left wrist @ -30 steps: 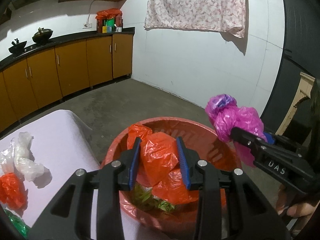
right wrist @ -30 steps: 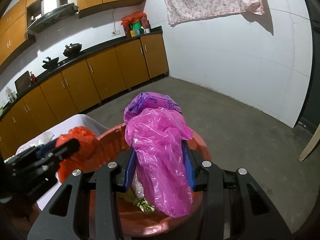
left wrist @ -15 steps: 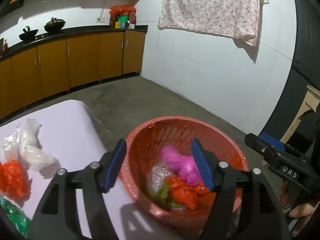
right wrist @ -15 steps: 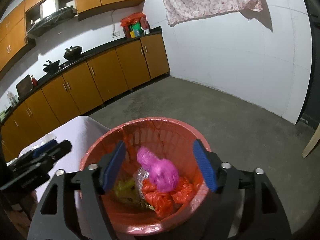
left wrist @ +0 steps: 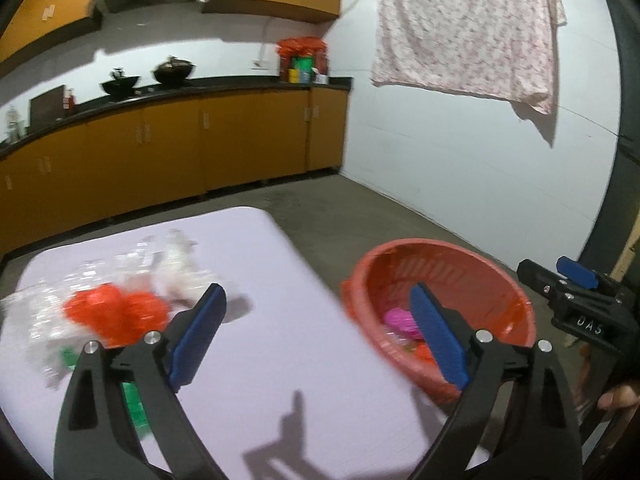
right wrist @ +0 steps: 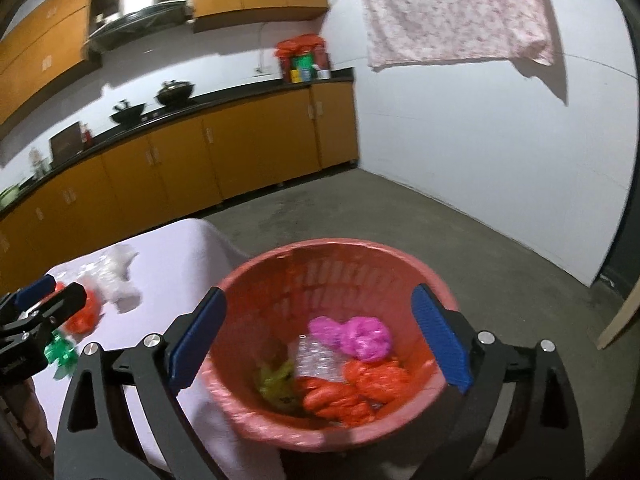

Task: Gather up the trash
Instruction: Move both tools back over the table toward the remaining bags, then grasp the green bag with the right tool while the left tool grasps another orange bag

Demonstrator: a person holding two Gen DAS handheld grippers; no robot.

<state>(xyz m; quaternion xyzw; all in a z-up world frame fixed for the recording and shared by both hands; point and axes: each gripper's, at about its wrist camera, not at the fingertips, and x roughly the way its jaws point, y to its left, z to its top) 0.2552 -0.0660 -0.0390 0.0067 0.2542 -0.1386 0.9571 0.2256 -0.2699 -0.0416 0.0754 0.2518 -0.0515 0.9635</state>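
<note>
Moved: the left hand-held gripper (left wrist: 318, 330) has swung away from over the red basket (left wrist: 496, 268) and now hangs above the lilac bench (left wrist: 280, 360); the orange and pink bags both grippers carried a second ago now lie inside the basket.
Basket: one, red plastic with slatted walls, standing just beside the bench edge, at 3 o'clock from the left hand-held gripper and directly under the right hand-held gripper (right wrist: 318, 336).
Trash in basket: counted from the right wrist view, one pink bag (right wrist: 360, 336), one clear crinkled wrapper (right wrist: 316, 360), one yellow-green piece (right wrist: 276, 380), and orange bags (right wrist: 352, 392) that are bunched together, so I cannot tell their number.
Trash on bench: one orange bag (left wrist: 116, 312), one white crumpled bag (left wrist: 176, 268), clear plastic (left wrist: 28, 316) blurred beyond counting, and one green scrap (left wrist: 134, 400) partly behind the gripper finger; all sit around 10 o'clock from the left hand-held gripper.
Left hand-held gripper: jaws spread wide, nothing between the blue pads (left wrist: 198, 340), touching nothing.
Right hand-held gripper: jaws spread wide, empty, straddling the basket mouth without visible contact.
Hand-held grippers counted: two, well apart, the right one at 3 o'clock of the left.
</note>
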